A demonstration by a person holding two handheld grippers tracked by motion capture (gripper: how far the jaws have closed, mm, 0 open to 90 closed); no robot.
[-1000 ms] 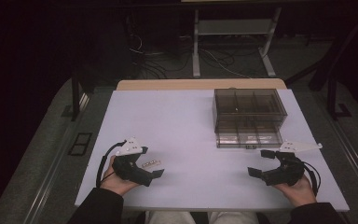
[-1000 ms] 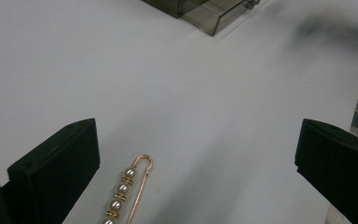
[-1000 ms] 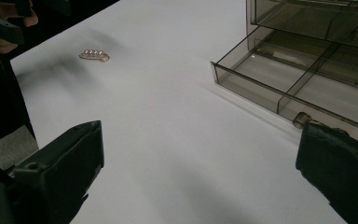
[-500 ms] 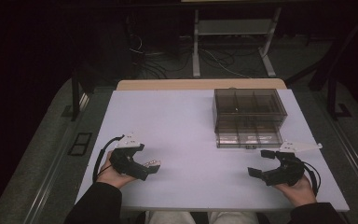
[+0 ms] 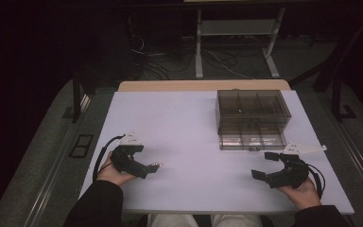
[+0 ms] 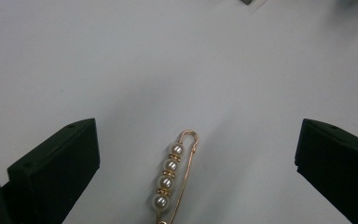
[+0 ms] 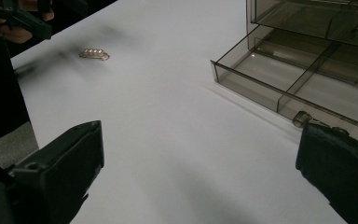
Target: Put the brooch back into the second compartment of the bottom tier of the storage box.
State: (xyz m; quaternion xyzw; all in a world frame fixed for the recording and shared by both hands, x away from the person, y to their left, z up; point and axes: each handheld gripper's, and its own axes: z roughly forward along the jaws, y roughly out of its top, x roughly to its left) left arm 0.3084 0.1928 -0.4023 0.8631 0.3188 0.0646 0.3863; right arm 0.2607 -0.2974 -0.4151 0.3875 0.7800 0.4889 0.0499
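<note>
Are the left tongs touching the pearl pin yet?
Apart. In the left gripper view the pearl pin lies flat on the white table between the open jaws of the left tongs, with bare table on both sides of it.

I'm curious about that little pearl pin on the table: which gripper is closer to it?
Left. The left gripper sits right at the pin, jaws open on either side of it. The right gripper rests across the table by the drawer box.

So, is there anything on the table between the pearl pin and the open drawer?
No. In the right gripper view, only bare white table lies between the pearl pin and the open drawer.
</note>
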